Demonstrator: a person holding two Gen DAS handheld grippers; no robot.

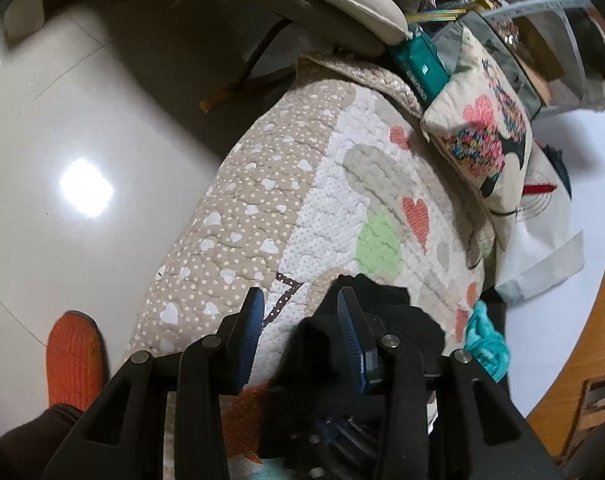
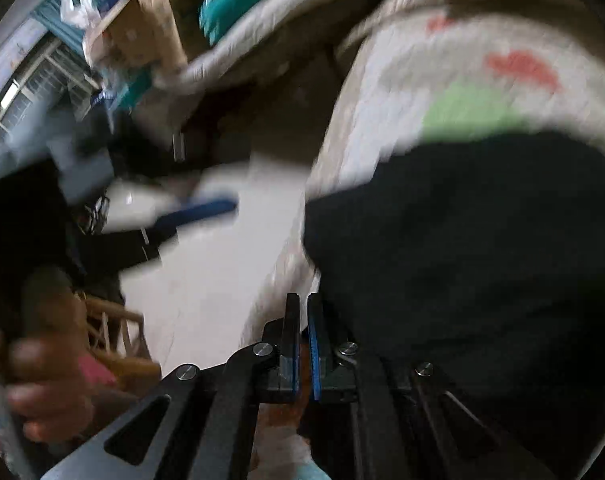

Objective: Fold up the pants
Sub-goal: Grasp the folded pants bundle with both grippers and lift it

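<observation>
Pants [image 1: 386, 320] are sitting bunched up on the near end of the bed, on top of that heart-print quilt [image 1: 262, 208], just right of the left tongs [image 1: 300, 306]. Black, soft-looking fabric, crumpled into a lump with no clear legs or waistband I can pick out, so folding hasn't really got anywhere by my read. The left tongs stand parted with only quilt showing in the gap; the dark cloth lies against the outside of the right-hand finger, not pinched. My guess is they hover there to grab an edge. The right tongs [image 2: 303, 312] are clenched with nothing visibly between them, right at the left border of the pants [image 2: 482, 240] (that view is badly smeared). An embroidered cushion [image 1: 482, 128] sits at the far end, well clear.
</observation>
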